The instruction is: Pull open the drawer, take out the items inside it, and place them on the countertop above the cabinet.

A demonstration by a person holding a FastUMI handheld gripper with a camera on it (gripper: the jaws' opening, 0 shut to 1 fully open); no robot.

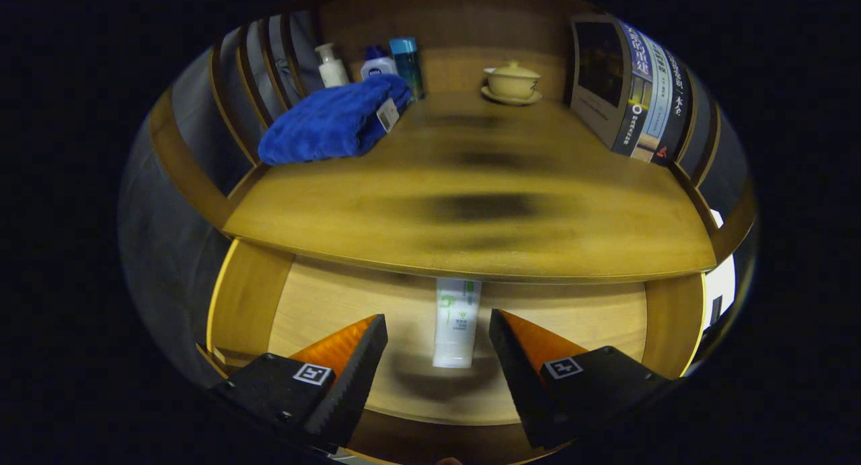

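We held the gripper (437, 344) with fingers spread above the open drawer (336, 303), a white tube (457, 324) lying between them, untouched, under the countertop (471, 202).

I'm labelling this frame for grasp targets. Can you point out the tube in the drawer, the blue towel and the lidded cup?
tube (457, 324): gripper view, middle of its body, between the open jaws.
blue towel (329, 122): gripper view, centre of the folded cloth.
lidded cup (512, 83): gripper view, the bowl's side.
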